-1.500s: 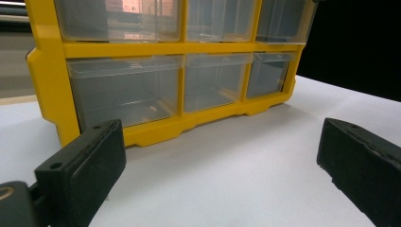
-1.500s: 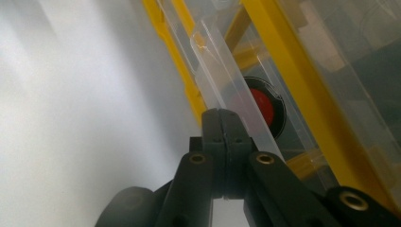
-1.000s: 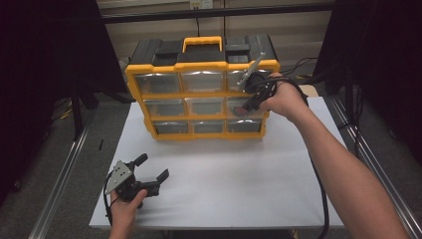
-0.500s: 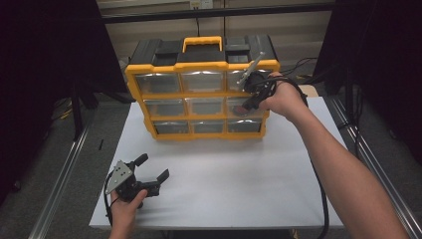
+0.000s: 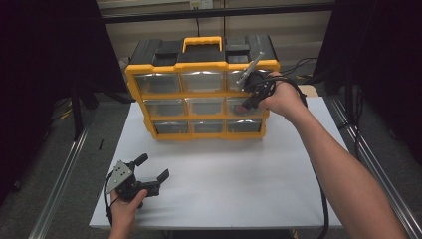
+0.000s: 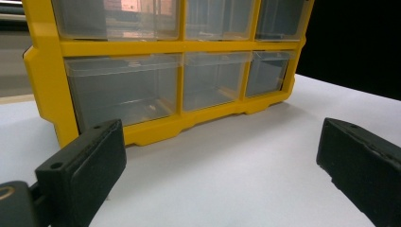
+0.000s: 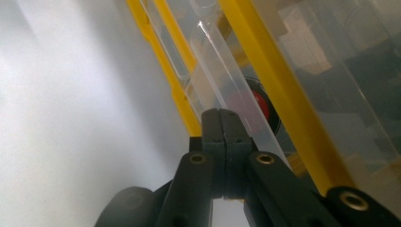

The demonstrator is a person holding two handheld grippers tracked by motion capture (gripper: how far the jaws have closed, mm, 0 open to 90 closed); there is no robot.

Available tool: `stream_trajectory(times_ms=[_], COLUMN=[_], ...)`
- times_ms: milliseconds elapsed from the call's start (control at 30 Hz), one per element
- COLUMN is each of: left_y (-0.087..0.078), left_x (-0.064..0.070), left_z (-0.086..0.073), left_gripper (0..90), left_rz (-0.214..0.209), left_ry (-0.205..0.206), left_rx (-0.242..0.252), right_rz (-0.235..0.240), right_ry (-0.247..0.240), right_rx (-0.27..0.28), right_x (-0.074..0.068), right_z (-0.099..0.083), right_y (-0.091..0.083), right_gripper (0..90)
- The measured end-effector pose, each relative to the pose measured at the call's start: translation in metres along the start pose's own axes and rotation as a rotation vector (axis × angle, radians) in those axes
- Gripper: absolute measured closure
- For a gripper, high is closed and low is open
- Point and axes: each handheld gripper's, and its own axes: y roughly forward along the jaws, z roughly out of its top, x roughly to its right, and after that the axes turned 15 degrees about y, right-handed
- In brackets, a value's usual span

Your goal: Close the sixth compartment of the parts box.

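A white table [image 5: 239, 184] stands in a dark-curtained space, and toward its far edge sits the yellow organiser [image 5: 201, 89], a cabinet with three rows of three clear drawers, a black top and a yellow carry handle [image 5: 201, 42].

My right gripper [image 5: 245, 105] is up against the front of the organiser, at the right-hand column, level with the middle row. Its jaws are pressed flat together; in the right gripper view the right gripper's tips [image 7: 221, 118] meet at the clear lip of the middle-right drawer [image 7: 222, 71], but I cannot tell whether any of that lip is pinched between them. Behind the clear plastic, just past the jaw tips, lies a red round object [image 7: 260, 106] with a dark rim, inside the drawer. My right hand [image 5: 283, 97] wraps the gripper body just to the right of the organiser's front.

My left gripper [image 5: 149, 172] rests low over the table, well apart from the organiser, in front of its left corner. Its jaws are spread wide with nothing between them, aimed toward the bottom row of drawers. My left hand [image 5: 124, 209] holds it from below.
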Motion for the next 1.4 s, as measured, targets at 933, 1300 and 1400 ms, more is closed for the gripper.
stream_trajectory(times_ms=[933, 1300, 1400], left_y=[-0.0003, -0.0004, -0.0005], left_x=[-0.0005, -0.0006, -0.0006], left_z=[0.0003, 0.0002, 0.0001], left_gripper=[2.4, 2.3, 2.4], left_rz=[-0.001, -0.001, 0.001], left_ry=[0.004, 0.002, 0.001], left_rx=[0.003, 0.002, 0.000], right_rz=[-0.035, -0.036, -0.036], right_ry=[-0.006, -0.012, -0.013], right_rx=[0.021, 0.018, 0.021], right_x=[0.0018, 0.0021, 0.0024], right_z=[0.0010, 0.0013, 0.0011], right_y=[0.0036, 0.0053, 0.0055], right_gripper=[90.0, 90.0, 90.0])
